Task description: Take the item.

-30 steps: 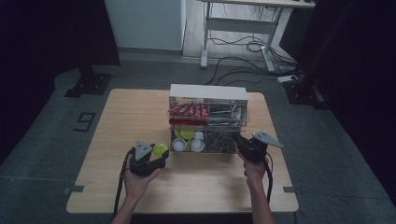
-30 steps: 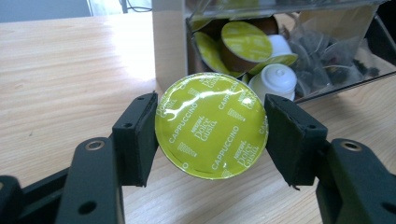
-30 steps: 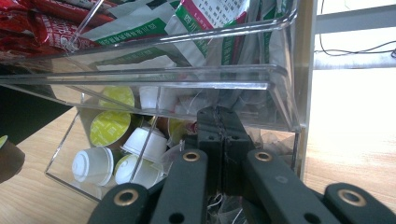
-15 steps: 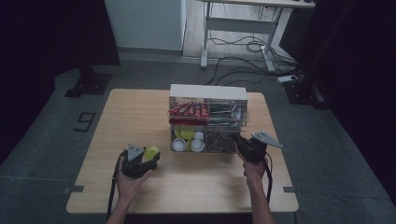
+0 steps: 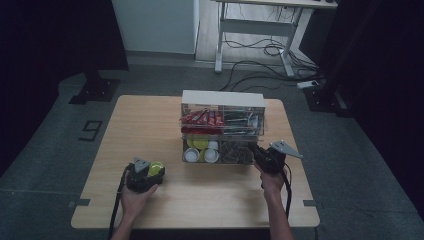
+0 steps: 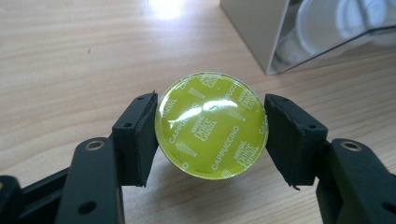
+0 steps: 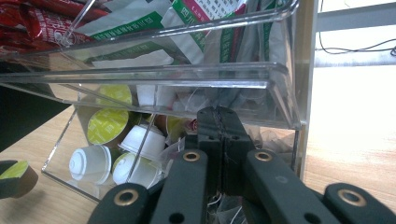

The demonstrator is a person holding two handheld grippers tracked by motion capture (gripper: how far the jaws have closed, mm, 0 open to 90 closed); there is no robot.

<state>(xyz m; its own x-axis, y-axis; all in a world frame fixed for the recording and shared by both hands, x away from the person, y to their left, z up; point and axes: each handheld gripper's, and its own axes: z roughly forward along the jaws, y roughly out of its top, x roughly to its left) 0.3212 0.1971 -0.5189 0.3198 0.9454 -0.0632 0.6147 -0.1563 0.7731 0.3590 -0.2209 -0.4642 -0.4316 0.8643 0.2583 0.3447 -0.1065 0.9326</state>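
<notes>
Hands rest low over table: left tool point(image 6: 211, 135) clamps green capsule point(image 6: 211, 125), right tool point(image 7: 223, 140) pressed together.

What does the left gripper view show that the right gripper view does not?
Left gripper view: the left hand-held gripper clamped on a green coffee capsule with a printed foil lid, just above the table.
Right gripper view: the right hand-held gripper, jaws shut together, at the clear organizer's lower drawer, with white capsules and sachets inside.
Both: wooden tabletop and part of the organizer.
</notes>
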